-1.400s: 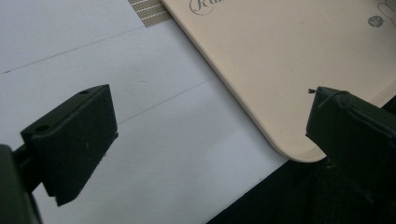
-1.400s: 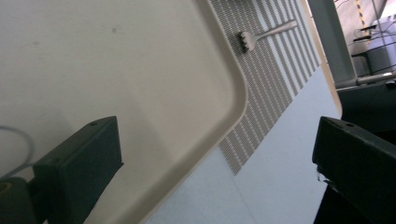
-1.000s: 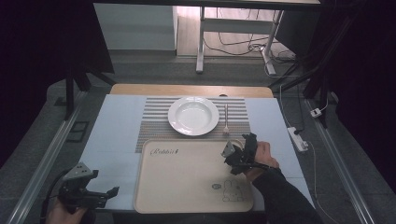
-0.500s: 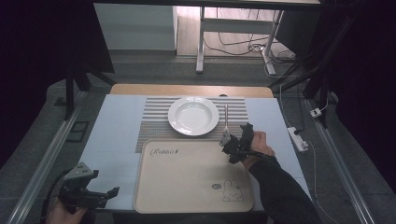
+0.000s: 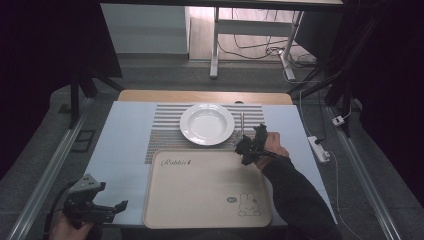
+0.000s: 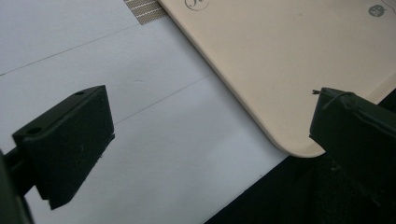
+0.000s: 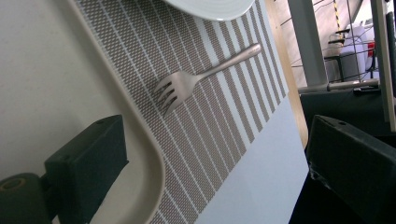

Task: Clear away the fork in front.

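Your right gripper (image 5: 248, 146) sits right of centre in the high view, jaws spread wide and holding nothing, poised over the top right corner of the beige tray (image 5: 200, 200). Your hand wraps it from behind, and your dark-sleeved forearm runs down to the lower right of the frame. In the right gripper view the two black jaws stand far apart at the bottom corners, one over the tray's raised rim, the other out past the striped placemat (image 7: 219, 121). Between and above them lies the fork (image 7: 196, 79), flat on the placemat, tines toward the tray, handle angled toward the upper right; it is apart from both jaws.

Your left gripper (image 5: 100, 210) rests at the lower left of the high view, near the table's front edge, also gaping and empty, with your hand below it. In the left gripper view its jaws straddle bare pale blue table surface (image 6: 154, 154) and the tray's rounded near corner (image 6: 261, 79).

The tray carries nothing but its printed rabbit and lettering. Above it, the white plate (image 5: 207, 123) sits empty on the placemat, with the fork just to its right.
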A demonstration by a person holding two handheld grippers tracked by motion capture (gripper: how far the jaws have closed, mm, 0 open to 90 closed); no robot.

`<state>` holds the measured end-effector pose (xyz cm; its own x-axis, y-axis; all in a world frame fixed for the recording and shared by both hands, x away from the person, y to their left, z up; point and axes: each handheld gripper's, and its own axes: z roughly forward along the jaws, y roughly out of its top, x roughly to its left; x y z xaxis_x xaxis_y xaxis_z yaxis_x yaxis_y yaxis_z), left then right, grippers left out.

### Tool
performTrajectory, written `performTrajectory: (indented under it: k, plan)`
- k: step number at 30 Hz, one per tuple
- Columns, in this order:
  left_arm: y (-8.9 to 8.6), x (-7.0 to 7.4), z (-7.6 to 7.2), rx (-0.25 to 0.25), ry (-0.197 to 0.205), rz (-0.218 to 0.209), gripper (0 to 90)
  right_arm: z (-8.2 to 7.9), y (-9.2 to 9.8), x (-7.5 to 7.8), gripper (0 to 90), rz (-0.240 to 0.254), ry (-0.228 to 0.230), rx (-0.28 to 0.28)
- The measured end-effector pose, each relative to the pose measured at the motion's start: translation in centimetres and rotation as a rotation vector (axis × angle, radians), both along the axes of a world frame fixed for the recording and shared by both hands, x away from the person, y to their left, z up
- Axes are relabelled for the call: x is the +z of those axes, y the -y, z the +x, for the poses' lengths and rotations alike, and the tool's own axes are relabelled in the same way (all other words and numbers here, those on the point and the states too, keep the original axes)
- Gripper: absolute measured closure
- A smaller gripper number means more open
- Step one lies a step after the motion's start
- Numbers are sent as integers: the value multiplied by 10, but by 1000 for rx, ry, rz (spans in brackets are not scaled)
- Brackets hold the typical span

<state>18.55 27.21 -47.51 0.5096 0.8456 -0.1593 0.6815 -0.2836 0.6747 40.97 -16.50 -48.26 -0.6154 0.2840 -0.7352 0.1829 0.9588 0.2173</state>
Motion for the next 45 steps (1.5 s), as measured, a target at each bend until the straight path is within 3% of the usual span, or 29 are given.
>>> performTrajectory:
  k: [8, 16, 23, 24, 26, 28, 31, 42, 45]
  plan:
    - [0, 0, 0, -1, 1, 2, 1, 15, -7, -4, 91, -32, -21, 13]
    - [1, 0, 0, -3, 0, 5, 1, 23, -11, -9, 187, -56, -49, 38]
    - [1, 0, 0, -4, 0, 6, 1, 29, -15, -14, 312, -70, -64, 54]
    - [1, 0, 0, -4, 0, 6, 1, 31, -15, -14, 329, -64, -93, 69]
    - [1, 0, 0, -4, 0, 6, 1, 31, -16, -17, 353, -89, -71, 61]
    - [1, 0, 0, -4, 0, 6, 1, 32, -16, -19, 408, -88, -98, 65]
    - [1, 0, 0, -5, -1, 6, 1, 34, -17, -19, 480, -99, -101, 80]
    - [1, 0, 0, -7, 0, 7, 1, 40, -17, -29, 633, -140, -141, 77]
    - [1, 0, 0, -8, 0, 7, 1, 41, -16, -31, 666, -153, -132, 71]
